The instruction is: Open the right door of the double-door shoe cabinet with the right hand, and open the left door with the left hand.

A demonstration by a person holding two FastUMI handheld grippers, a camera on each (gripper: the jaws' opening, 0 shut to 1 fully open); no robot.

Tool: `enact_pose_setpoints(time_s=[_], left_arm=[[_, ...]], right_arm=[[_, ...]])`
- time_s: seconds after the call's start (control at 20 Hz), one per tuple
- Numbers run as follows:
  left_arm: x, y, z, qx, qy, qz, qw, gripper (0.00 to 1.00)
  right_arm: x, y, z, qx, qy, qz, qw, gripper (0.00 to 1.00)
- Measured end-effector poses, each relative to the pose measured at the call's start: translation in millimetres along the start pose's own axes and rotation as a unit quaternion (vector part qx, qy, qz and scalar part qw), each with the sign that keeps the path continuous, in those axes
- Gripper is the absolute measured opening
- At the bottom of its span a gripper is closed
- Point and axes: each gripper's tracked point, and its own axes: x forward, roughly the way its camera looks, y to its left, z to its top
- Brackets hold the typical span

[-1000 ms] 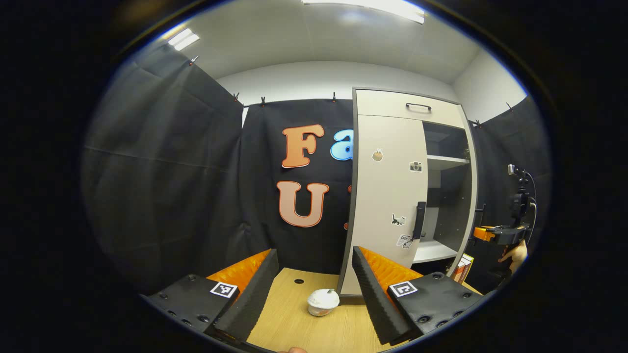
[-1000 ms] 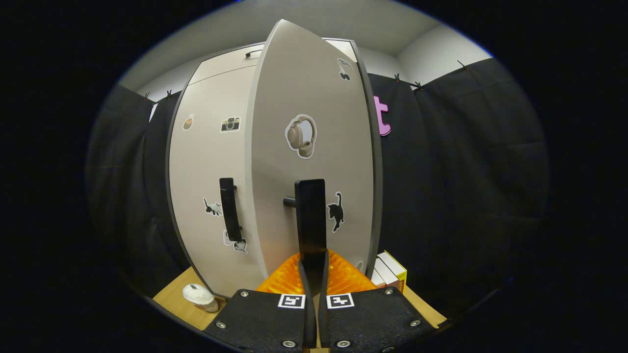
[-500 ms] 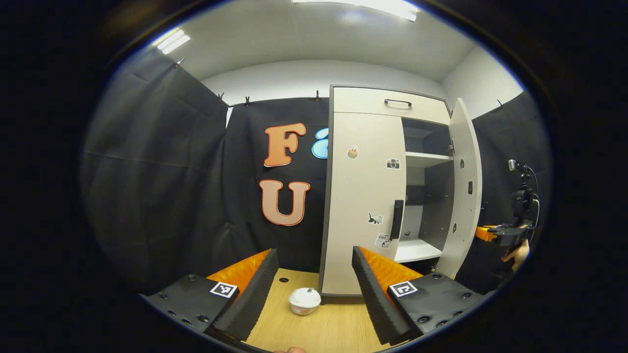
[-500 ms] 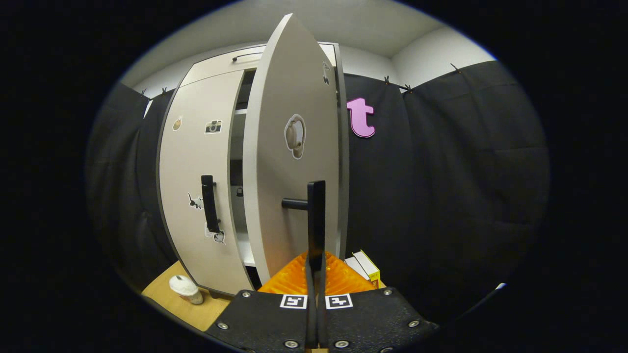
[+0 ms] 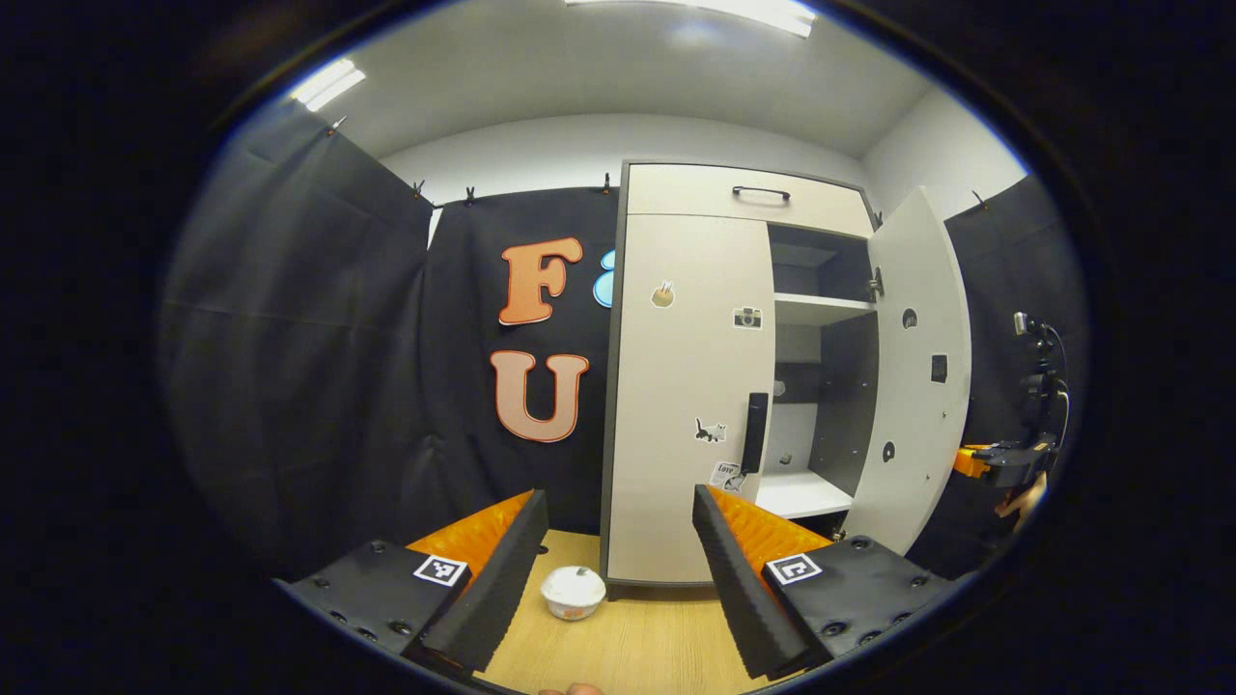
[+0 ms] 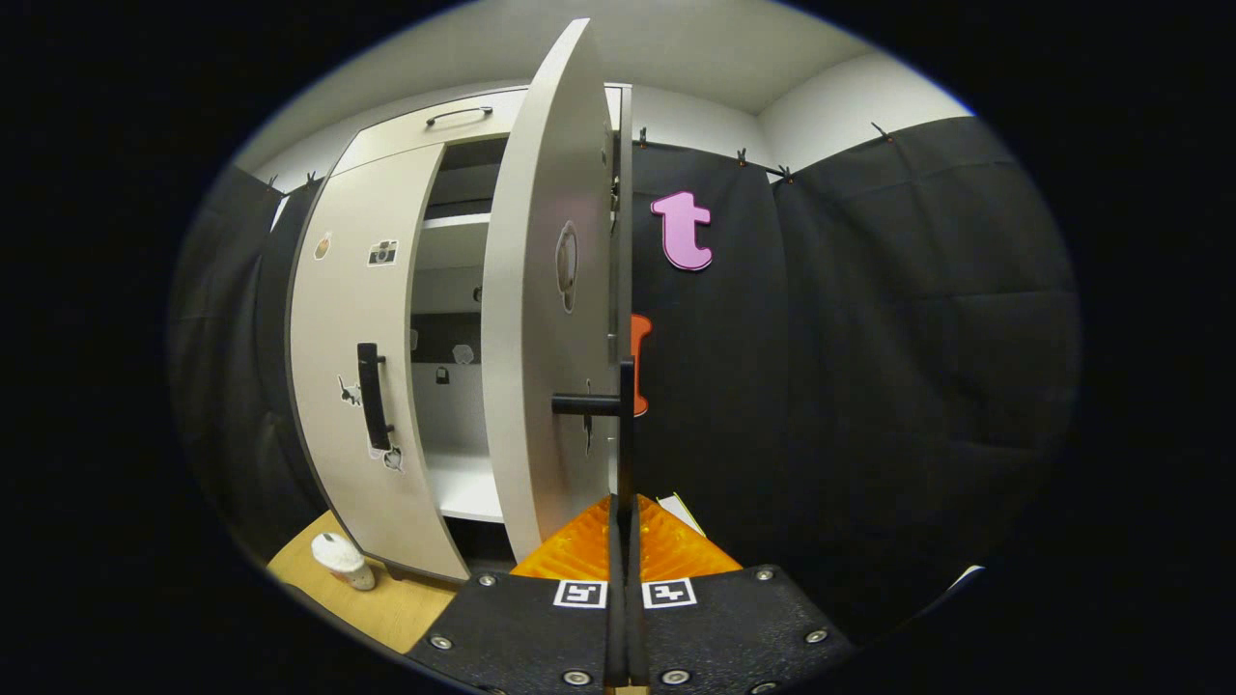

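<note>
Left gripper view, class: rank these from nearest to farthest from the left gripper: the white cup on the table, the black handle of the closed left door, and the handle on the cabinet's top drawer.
1. The white cup, on the table just ahead of the left gripper, between its fingers.
2. The left door handle, ahead and to the right, at the door's right edge.
3. The top drawer handle, highest and farthest, above both doors.

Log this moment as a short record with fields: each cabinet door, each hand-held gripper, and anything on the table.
right door: swung wide open, shelves visible inside
right door handle: clamped between the fingers of the right hand-held gripper
left door: closed, stickers on its front
left door handle: untouched
left hand-held gripper: open, away from the cabinet
table: a small lidded cup stands before the left door
</note>
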Motion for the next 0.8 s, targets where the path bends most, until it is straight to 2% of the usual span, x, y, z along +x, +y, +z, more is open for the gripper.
enact_pose_setpoints(time_s=[0.1,0.2,0.25,0.3,0.4,0.45,0.65,0.8], left_arm=[[7,-13,-4,0.002,0.006,-0.004,1.000,0.97],[15,-26,-5,0.002,0.007,-0.007,1.000,0.96],[18,-33,-5,0.001,0.006,-0.010,1.000,0.95],[23,-42,-5,0.000,0.005,-0.013,1.000,0.95],[36,-55,-3,0.005,0.002,-0.016,1.000,0.97],[42,-63,-3,0.007,0.000,-0.017,1.000,0.96],[73,-99,0,0.011,-0.013,-0.039,0.999,0.96],[103,-117,-11,0.011,0.001,-0.042,0.999,0.96]], right_arm=[[-1,-22,2,-0.008,-0.001,-0.037,0.999,0.04],[-8,-32,1,0.013,0.001,-0.043,0.999,0.38],[-10,-38,3,0.022,-0.003,-0.052,0.998,0.43],[-11,-43,5,0.031,-0.007,-0.056,0.998,0.70],[-15,-39,8,0.049,-0.012,-0.037,0.998,0.90],[-15,-39,9,0.050,-0.014,-0.031,0.998,0.93],[-17,-50,10,0.029,-0.021,-0.029,0.999,0.93],[-18,-57,7,0.022,-0.018,-0.024,0.999,0.93]])
